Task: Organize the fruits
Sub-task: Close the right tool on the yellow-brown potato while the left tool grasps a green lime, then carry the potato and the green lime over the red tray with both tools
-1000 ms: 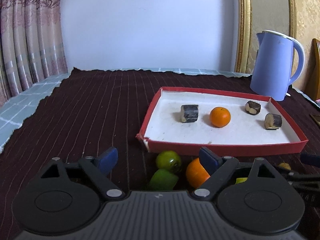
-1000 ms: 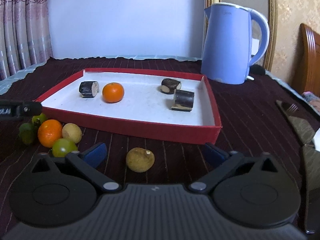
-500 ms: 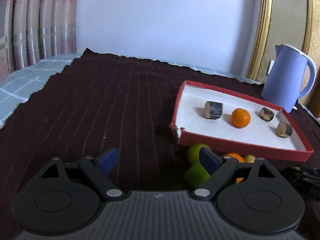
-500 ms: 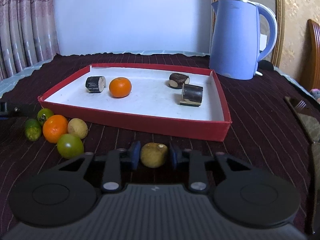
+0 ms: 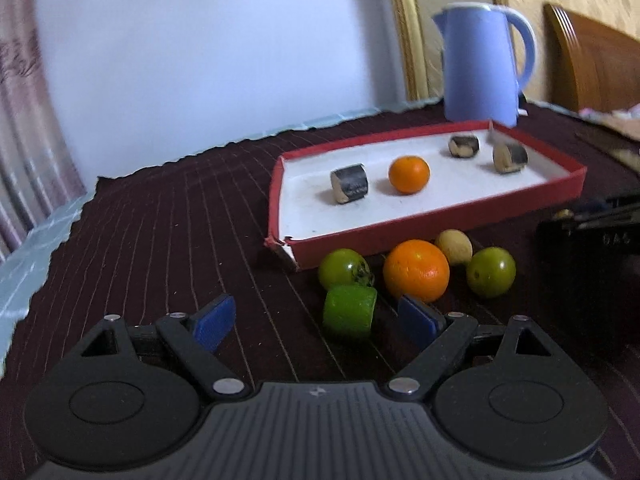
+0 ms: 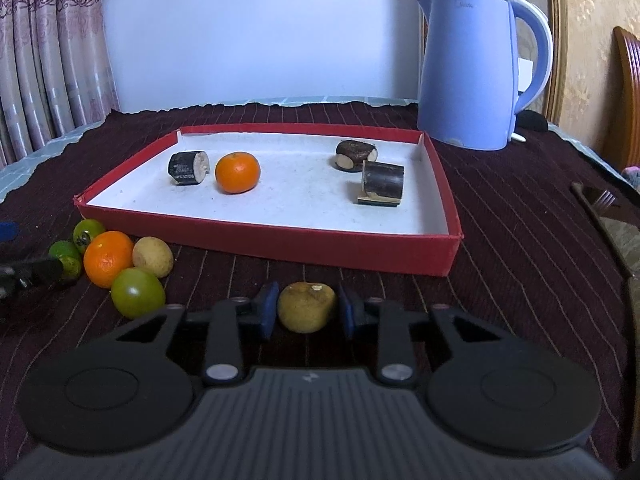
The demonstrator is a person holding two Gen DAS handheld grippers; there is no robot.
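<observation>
A red tray (image 6: 280, 246) with a white floor holds a small orange (image 6: 237, 172) and three dark cut cane pieces. In front of its left corner lie an orange (image 6: 107, 258), a tan fruit (image 6: 152, 257), two round green fruits and a cut lime (image 5: 349, 311). My right gripper (image 6: 307, 312) is shut on a yellow-brown fruit (image 6: 306, 307) just in front of the tray's near wall. My left gripper (image 5: 318, 322) is open and empty, with the lime between its fingers and the loose orange (image 5: 416, 270) just beyond its right fingertip.
A blue electric kettle (image 6: 476, 68) stands behind the tray's far right corner. A dark striped cloth (image 6: 520, 240) covers the table. A wooden chair back (image 5: 592, 68) and curtains (image 6: 48, 48) flank the scene. A fork (image 6: 600, 208) lies at the right.
My right gripper closed on the yellow-brown fruit and holds it. My left gripper swung away to the left, then back toward the loose fruits, staying open.
</observation>
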